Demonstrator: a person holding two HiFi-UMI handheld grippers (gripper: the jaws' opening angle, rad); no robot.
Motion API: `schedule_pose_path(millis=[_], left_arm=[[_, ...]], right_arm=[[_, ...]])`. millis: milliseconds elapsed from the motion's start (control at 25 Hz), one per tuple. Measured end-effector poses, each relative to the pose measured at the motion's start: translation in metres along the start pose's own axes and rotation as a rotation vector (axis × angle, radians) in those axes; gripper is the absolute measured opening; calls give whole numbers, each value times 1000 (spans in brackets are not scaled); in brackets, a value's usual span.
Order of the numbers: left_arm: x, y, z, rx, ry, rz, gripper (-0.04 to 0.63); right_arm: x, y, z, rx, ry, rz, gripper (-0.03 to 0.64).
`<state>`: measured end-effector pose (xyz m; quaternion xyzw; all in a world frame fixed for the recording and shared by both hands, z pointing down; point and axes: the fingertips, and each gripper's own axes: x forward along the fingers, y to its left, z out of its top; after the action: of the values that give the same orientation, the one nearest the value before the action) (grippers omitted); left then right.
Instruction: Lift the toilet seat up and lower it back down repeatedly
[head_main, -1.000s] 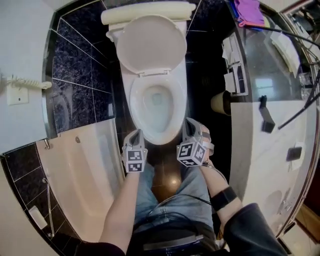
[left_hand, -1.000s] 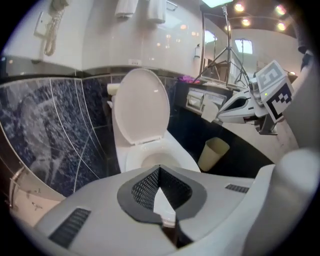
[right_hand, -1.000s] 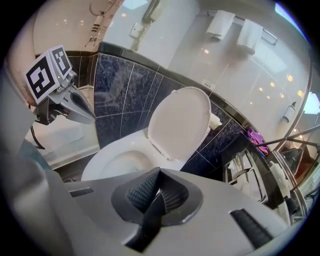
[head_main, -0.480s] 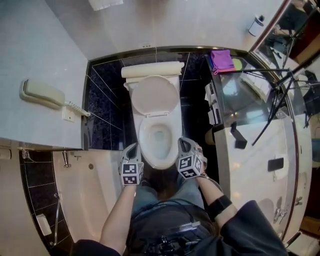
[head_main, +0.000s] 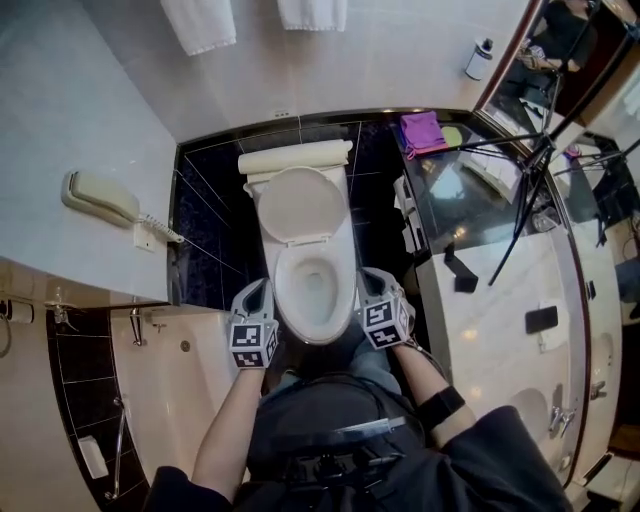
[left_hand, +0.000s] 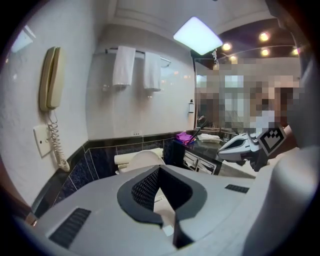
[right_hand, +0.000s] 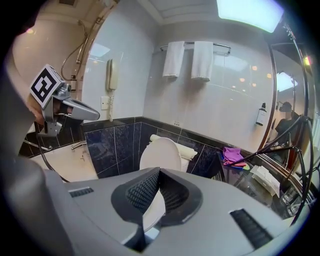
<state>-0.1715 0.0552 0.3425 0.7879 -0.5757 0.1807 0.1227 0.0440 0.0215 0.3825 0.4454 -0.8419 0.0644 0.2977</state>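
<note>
A white toilet (head_main: 312, 290) stands straight ahead of me, its lid (head_main: 300, 205) raised against the tank (head_main: 295, 157). Whether the seat ring is up with it I cannot tell. My left gripper (head_main: 257, 291) hovers at the bowl's left front and my right gripper (head_main: 372, 281) at its right front, both high above the rim and touching nothing. In the left gripper view the left gripper (left_hand: 159, 169) has its jaw tips together and nothing between them. The right gripper (right_hand: 159, 170) looks the same in its own view, with the lid (right_hand: 160, 154) beyond it.
A bathtub (head_main: 170, 400) lies to the left below a wall phone (head_main: 100, 195). A vanity counter (head_main: 500, 290) runs along the right, with a purple cloth (head_main: 422, 130) on it and a tripod (head_main: 530, 170) over it. Two towels (right_hand: 192, 60) hang on the back wall.
Both grippers have risen from beside the bowl's front rim, and the head view has pulled back so the toilet looks smaller. The lid has stayed raised.
</note>
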Motion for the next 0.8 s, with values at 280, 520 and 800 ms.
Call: schedule_pose_path(millis=[280, 520, 800], left_arm=[[-2, 1, 9, 27, 0, 0, 0], [2, 5, 7, 23, -5, 10, 0], [4, 9, 3, 24, 4, 12, 0]], right_arm=[[0, -4, 2, -2, 9, -5, 26], [8, -5, 7, -10, 11, -6, 26], [19, -9, 4, 9, 25, -9, 26]])
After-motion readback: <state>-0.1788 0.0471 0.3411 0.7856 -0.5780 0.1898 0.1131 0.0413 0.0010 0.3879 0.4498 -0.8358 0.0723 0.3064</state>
